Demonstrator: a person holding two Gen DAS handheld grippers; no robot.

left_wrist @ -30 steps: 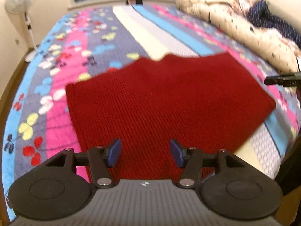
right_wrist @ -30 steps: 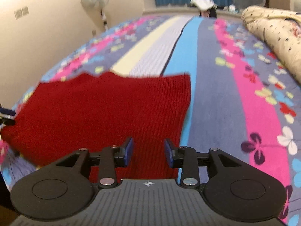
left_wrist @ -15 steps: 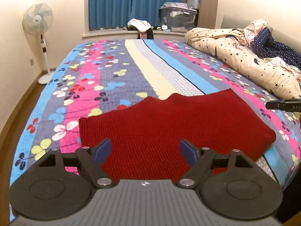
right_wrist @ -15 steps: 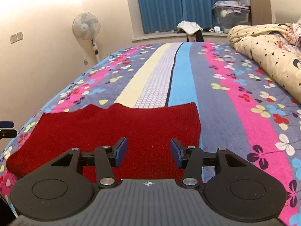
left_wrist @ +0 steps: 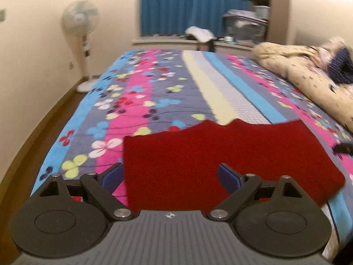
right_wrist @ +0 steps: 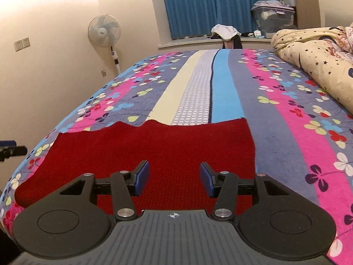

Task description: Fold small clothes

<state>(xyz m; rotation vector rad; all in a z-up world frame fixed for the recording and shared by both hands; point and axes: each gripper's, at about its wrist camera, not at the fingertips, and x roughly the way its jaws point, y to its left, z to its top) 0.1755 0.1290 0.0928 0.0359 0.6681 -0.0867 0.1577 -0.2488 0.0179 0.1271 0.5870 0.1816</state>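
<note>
Below both grippers, red knit garment (right_wrist: 154, 154) flat, left gripper (left_wrist: 169, 177) opening empty, right gripper (right_wrist: 174, 177) apart

Both wrist views share the red knit (left_wrist: 220, 154).

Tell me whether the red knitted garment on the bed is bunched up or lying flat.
Lying flat. The red knitted garment rests smooth on the striped floral bedspread, unwrinkled, with straight side edges. Whether it is already folded double, the views cannot tell.

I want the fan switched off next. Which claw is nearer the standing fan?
Left. The left claw is at the red knit's fan-side end; the right claw is over its other end, farther from the fan.
</note>
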